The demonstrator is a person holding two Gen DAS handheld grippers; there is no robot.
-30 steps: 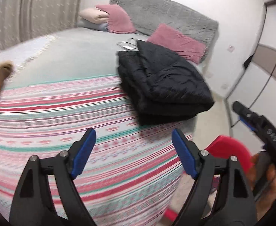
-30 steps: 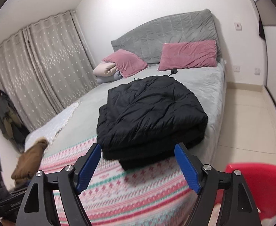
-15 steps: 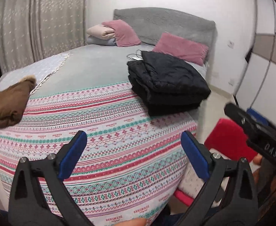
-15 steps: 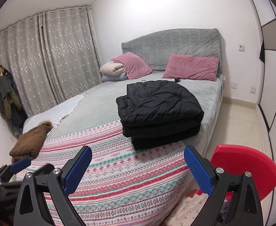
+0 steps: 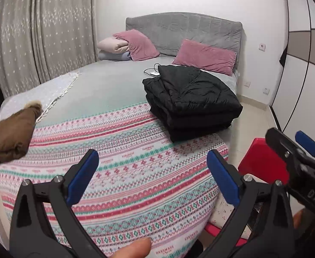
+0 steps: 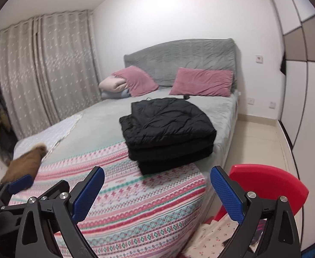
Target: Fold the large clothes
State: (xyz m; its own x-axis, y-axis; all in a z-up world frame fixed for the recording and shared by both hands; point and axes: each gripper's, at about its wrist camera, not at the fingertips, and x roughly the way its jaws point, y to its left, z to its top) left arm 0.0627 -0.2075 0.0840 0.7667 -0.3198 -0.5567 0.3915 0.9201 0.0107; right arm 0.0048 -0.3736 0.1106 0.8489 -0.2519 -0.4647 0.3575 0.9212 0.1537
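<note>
A folded black puffer jacket (image 5: 191,99) lies stacked on the right side of the bed; it also shows in the right wrist view (image 6: 168,129). A bundled brown garment (image 5: 15,129) lies at the bed's left edge, also visible in the right wrist view (image 6: 26,165). My left gripper (image 5: 153,176) is open and empty, held well back over the foot of the bed. My right gripper (image 6: 157,187) is open and empty, also back from the jacket; it appears in the left wrist view (image 5: 294,150).
The bed carries a striped patterned blanket (image 5: 125,172) over a grey sheet (image 5: 105,86). Pink pillows (image 5: 204,57) and a grey headboard (image 5: 183,32) stand at the far end. A red plastic chair (image 6: 269,185) stands right of the bed. Curtains (image 5: 39,32) hang left, wardrobe (image 6: 303,86) right.
Both grippers have pulled back from the bed and risen; the jacket now looks farther away. Neither gripper has closed or taken hold of anything.
</note>
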